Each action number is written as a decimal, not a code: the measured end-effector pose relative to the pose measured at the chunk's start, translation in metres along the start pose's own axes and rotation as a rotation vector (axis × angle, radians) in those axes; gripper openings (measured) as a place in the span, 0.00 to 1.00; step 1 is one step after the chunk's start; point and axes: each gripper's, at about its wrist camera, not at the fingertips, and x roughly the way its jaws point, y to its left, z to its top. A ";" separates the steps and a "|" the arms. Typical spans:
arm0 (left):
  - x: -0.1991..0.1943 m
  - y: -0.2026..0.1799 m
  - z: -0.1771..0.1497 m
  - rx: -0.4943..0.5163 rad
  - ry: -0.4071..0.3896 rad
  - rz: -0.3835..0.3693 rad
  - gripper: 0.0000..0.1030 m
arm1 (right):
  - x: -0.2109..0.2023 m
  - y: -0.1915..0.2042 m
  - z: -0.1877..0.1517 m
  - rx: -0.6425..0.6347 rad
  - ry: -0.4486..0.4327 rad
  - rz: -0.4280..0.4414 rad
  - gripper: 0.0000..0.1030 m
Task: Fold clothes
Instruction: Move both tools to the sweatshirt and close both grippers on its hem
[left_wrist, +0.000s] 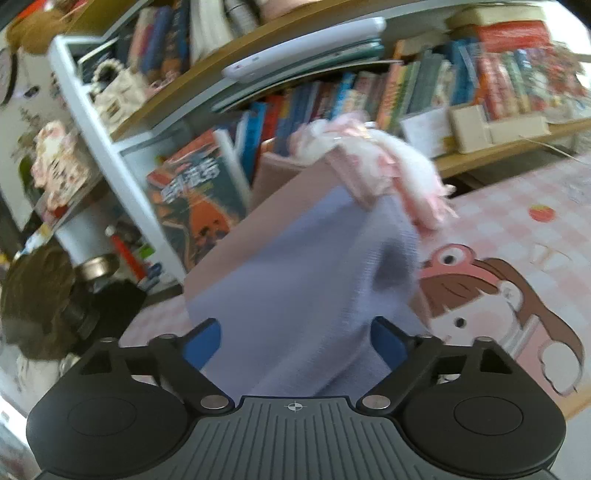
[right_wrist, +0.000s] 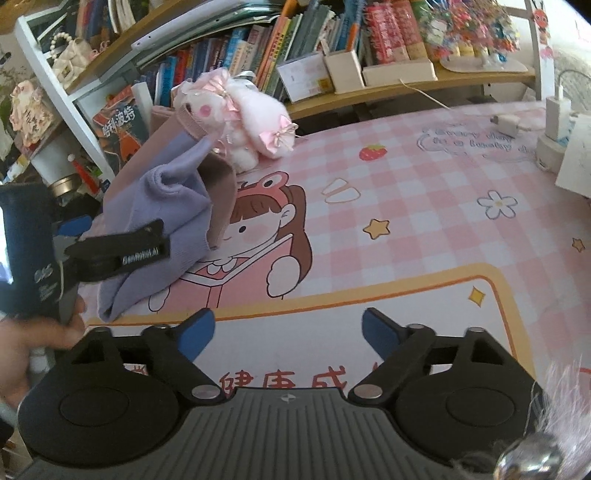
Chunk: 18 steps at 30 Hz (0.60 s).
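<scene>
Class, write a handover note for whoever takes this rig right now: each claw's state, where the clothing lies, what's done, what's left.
Left claw: open, with lilac garment bunched between its fingers.
Right claw: open, empty, over the pink desk mat.
Garment: crumpled, leaning against the pink bag, lower end on the mat.
Done: no fold visible.
Left: pull it clear, spread flat, fold.

Plush toy (right_wrist: 255, 110): sitting on the table mat (right_wrist: 424, 206), leaning against a pink bag (right_wrist: 155, 144).
Books (right_wrist: 258, 48): standing on the shelf (right_wrist: 388, 86).
Chargers (right_wrist: 554, 118): lying at the mat's far right.
</scene>
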 end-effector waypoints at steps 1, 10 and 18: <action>0.003 0.005 0.000 -0.020 0.008 -0.008 0.54 | -0.001 -0.002 0.000 0.008 0.004 0.004 0.69; -0.051 0.053 -0.008 -0.197 -0.063 -0.104 0.06 | -0.004 -0.010 0.008 0.076 0.017 0.069 0.49; -0.100 0.067 -0.052 -0.199 -0.019 -0.127 0.06 | 0.005 0.011 0.032 0.092 0.021 0.235 0.56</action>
